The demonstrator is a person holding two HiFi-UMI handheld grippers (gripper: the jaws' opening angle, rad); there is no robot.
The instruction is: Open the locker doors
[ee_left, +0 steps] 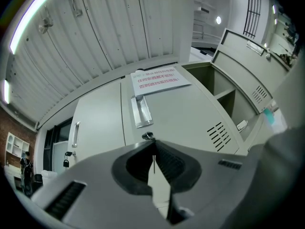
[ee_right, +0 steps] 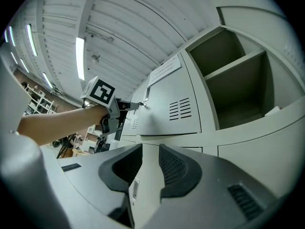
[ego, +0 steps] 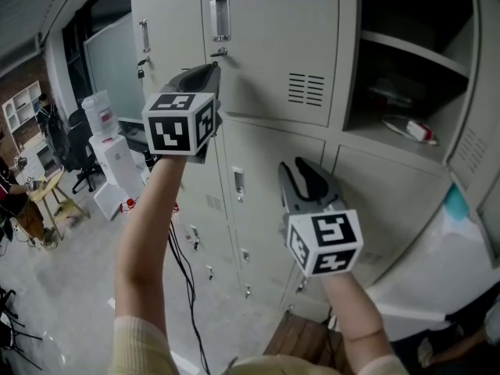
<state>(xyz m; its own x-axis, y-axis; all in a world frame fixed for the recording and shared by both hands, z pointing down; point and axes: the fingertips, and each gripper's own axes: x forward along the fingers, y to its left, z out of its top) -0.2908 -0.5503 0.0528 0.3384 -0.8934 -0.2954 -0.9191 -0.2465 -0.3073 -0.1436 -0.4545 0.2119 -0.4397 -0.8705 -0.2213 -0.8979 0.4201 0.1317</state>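
Item: locker door (ego: 273, 53), upper middle, standing shut; thin sheet steel, judged light and stiff, slick on its painted face. Hold points: small key (ego: 219, 52) in the lock, recessed pull (ego: 220, 18) above it.

Left tongs (ego: 213, 66) closing on what looks like the key's thin edge; right tongs (ego: 295, 168) hanging parted and empty before the lower door (ego: 266, 201).

Open compartment (ego: 406, 69) gaping at right, probably limiting the swing that way; room lying freer at left.
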